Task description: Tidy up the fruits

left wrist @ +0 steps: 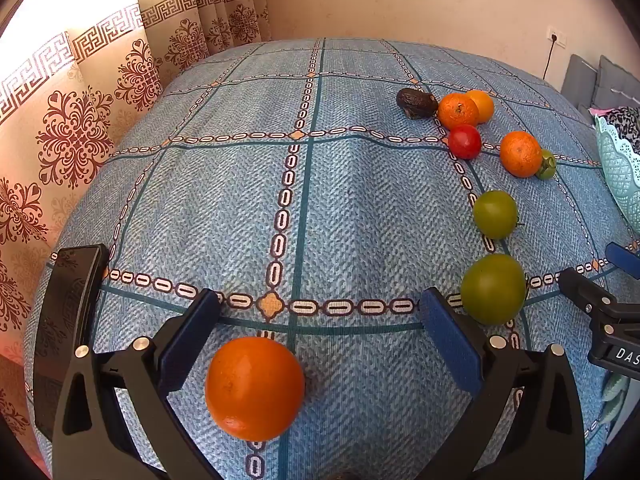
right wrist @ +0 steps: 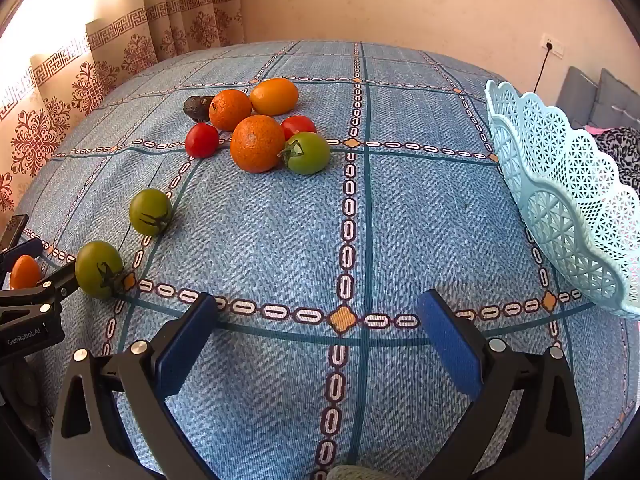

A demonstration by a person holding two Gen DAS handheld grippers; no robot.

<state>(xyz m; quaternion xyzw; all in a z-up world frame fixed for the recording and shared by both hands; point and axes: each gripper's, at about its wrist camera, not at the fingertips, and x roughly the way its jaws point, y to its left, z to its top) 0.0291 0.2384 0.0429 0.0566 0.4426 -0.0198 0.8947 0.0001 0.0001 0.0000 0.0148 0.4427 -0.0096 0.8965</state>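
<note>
My left gripper (left wrist: 320,304) is open and low over the blue checked tablecloth. An orange (left wrist: 255,388) lies between its fingers, nearer the left pad, and neither pad touches it. A green tomato (left wrist: 493,289) sits just outside the right finger, with a second green tomato (left wrist: 495,214) beyond it. Farther off lies a cluster of oranges (right wrist: 257,143), red tomatoes (right wrist: 202,140), a stemmed green tomato (right wrist: 306,153) and a dark avocado (right wrist: 198,107). My right gripper (right wrist: 320,304) is open over bare cloth with nothing between its fingers. A pale blue lattice basket (right wrist: 560,200) stands to its right.
A black phone (left wrist: 68,320) lies at the table's left edge, beside the patterned curtain (left wrist: 76,140). The basket rim (left wrist: 618,172) shows at the far right of the left wrist view. Grey cushions (right wrist: 600,96) sit behind the basket.
</note>
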